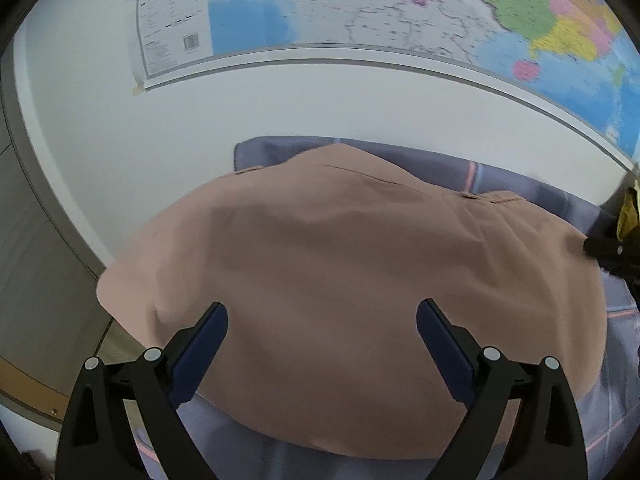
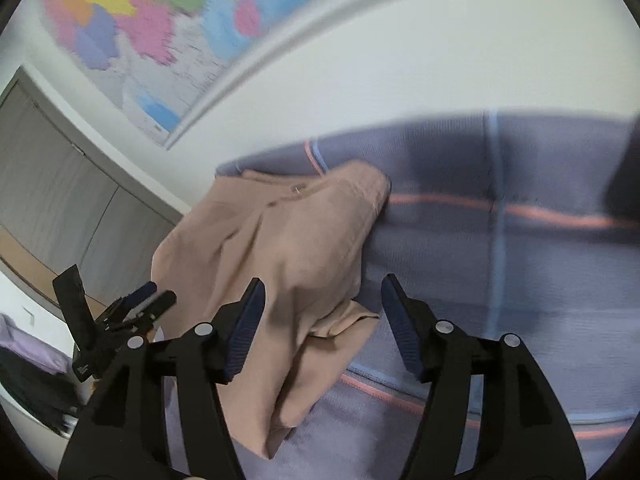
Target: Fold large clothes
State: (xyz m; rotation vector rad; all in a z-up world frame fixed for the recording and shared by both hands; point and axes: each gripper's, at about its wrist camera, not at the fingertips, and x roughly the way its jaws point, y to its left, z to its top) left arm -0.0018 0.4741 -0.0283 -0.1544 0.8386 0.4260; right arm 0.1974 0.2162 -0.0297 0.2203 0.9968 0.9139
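A tan garment [image 1: 340, 264] lies folded into a broad bundle on a grey-blue sheet [image 1: 520, 188] with pink and blue stripes. My left gripper [image 1: 322, 310] hovers over its near part, jaws wide apart and nothing between the pads. In the right wrist view the garment [image 2: 280, 248] is a rumpled heap with a loose flap toward me. My right gripper [image 2: 323, 282] stands open just above that flap; the pads do not press on the cloth. The left gripper [image 2: 132, 308] shows at that view's left, and the right gripper's black tip [image 1: 608, 252] at the garment's right edge.
A coloured wall map [image 1: 400, 12] hangs on the white wall behind the sheet. Grey cabinet doors [image 2: 60, 200] stand to the left. Purple and dark clothes [image 2: 28, 368] lie at the lower left. The striped sheet [image 2: 520, 280] stretches away to the right.
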